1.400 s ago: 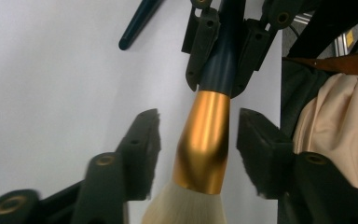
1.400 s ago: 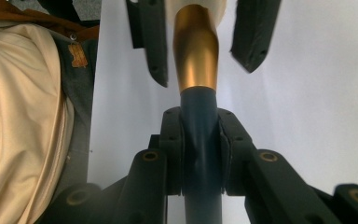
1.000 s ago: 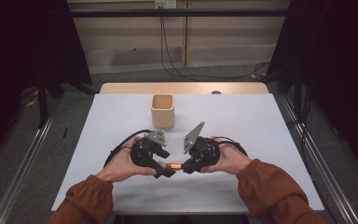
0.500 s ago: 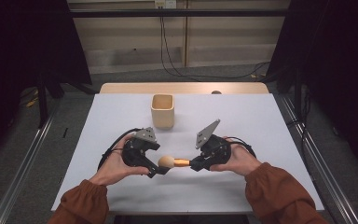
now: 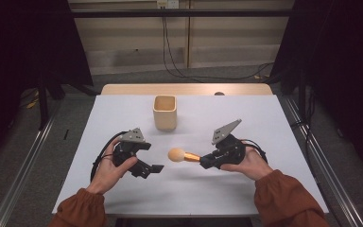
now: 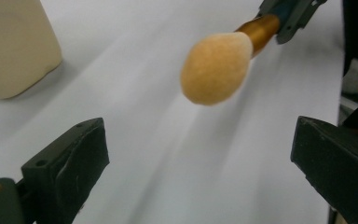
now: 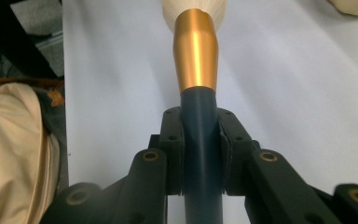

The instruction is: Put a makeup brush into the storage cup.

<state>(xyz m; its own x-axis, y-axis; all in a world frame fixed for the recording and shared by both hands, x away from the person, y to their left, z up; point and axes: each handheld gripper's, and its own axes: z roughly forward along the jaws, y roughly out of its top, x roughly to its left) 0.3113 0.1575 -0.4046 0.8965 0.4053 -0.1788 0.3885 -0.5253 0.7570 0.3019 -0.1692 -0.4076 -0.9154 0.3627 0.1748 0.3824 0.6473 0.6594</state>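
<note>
One makeup brush (image 5: 184, 155), one beige cup (image 5: 165, 112), two grippers on the white table (image 5: 274, 123). The right gripper (image 5: 207, 161) is clamped on the brush's dark handle (gold ferrule and fluffy head sticking out toward the other hand). The left gripper (image 5: 156, 168) has just been opening, jaws wide with nothing between them, the brush head just beyond.

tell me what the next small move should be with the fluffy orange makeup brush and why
Probably carry the fluffy orange makeup brush toward the square beige cup. The right gripper is shut on its dark handle; the left gripper, jaws just opened, has nothing between them, and the cup stands upright just beyond.
</note>
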